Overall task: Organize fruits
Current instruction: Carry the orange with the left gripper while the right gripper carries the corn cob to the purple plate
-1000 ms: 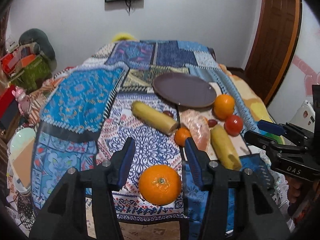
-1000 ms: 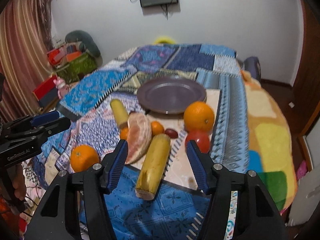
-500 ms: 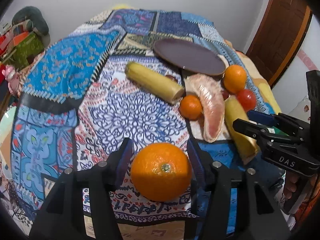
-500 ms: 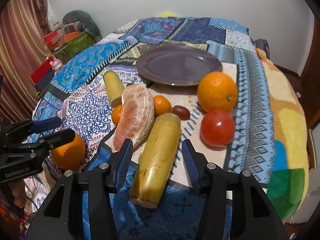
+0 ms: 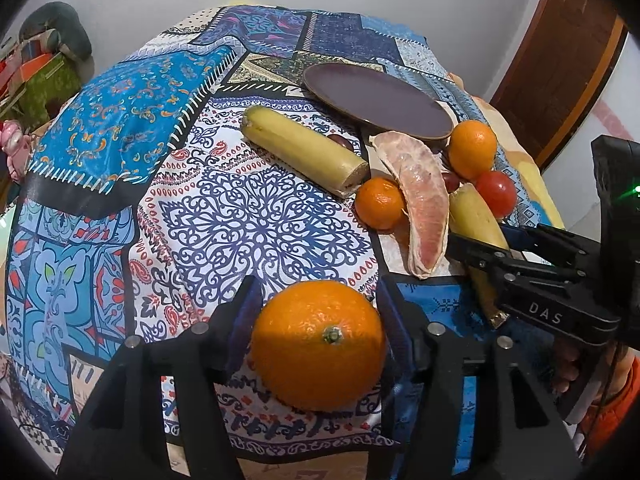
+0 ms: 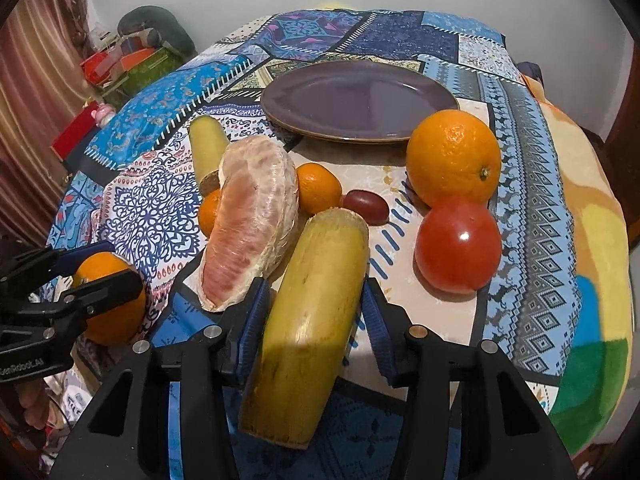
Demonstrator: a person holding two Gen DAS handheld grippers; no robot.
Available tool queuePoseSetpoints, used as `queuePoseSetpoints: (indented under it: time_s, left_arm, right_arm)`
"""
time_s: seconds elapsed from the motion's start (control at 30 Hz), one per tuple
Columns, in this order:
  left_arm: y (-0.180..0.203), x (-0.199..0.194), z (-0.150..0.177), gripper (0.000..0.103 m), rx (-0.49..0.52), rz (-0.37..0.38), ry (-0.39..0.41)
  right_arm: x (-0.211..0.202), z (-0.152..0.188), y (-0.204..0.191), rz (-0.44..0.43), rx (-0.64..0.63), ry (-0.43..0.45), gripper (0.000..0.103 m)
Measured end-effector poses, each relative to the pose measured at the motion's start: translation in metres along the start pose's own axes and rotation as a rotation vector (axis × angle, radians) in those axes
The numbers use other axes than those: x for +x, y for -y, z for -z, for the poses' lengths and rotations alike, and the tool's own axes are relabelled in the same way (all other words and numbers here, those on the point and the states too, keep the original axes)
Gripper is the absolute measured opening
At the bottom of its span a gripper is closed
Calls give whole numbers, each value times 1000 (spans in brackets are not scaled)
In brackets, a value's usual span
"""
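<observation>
A large orange [image 5: 320, 344] lies on the patterned cloth between the fingers of my left gripper [image 5: 318, 286]. The pads stand close at its sides; no squeeze shows. The same orange [image 6: 108, 296] and left gripper [image 6: 114, 264] appear at the left of the right wrist view. My right gripper [image 6: 315, 284] straddles a cut yellow banana [image 6: 312, 320]; its jaws are closing, with small gaps still at both pads. The right gripper [image 5: 478, 236] shows over that banana in the left wrist view. A dark purple plate [image 6: 360, 100] sits empty behind the fruit.
Beside the banana lie a peeled pomelo segment [image 6: 252, 224], two small mandarins [image 6: 320, 188], a dark red grape [image 6: 366, 206], a tomato [image 6: 458, 244] and another orange [image 6: 454, 160]. A second banana [image 5: 300, 148] lies further left. The bed edge drops off in front.
Both grippers have come down and forward onto the fruit. The left fingers now straddle the large orange, and the right jaws have narrowed around the banana.
</observation>
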State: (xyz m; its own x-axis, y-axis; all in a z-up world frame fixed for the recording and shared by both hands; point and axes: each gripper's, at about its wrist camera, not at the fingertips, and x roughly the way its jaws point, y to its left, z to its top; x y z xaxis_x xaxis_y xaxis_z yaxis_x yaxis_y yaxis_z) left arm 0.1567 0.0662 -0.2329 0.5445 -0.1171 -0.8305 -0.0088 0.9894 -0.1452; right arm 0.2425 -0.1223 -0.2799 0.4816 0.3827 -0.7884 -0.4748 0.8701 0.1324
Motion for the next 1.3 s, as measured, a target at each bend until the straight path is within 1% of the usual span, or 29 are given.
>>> queuePoseSetpoints:
  time_s: [0.13, 0.27, 0.37, 0.43, 0.7, 1.03, 1.2, 1.3]
  left_arm:
    - [2, 3, 1, 62, 26, -24, -12]
    - [3, 7, 2, 62, 41, -37, -11]
    - [4, 7, 2, 62, 49, -42, -5]
    - [5, 5, 3, 61, 59, -47, 2]
    - [5, -5, 5, 61, 46, -43, 18]
    - [5, -27, -14, 60, 36, -69, 102]
    - [7, -37, -30, 60, 37, -70, 156]
    - [9, -41, -40, 60, 43, -82, 184]
  right_arm:
    - [0, 0, 2, -8, 6, 6, 43]
    - [0, 0, 2, -17, 17, 9, 42]
    - [-3, 1, 3, -18, 23, 11, 36]
    - [-5, 2, 3, -19, 25, 11, 35]
    - [-14, 3, 1, -20, 16, 31, 35]
    - [-35, -5, 2, -18, 11, 96, 34]
    - [-50, -13, 6, -5, 7, 145, 34]
    - [-57, -20, 9, 7, 5, 170, 34]
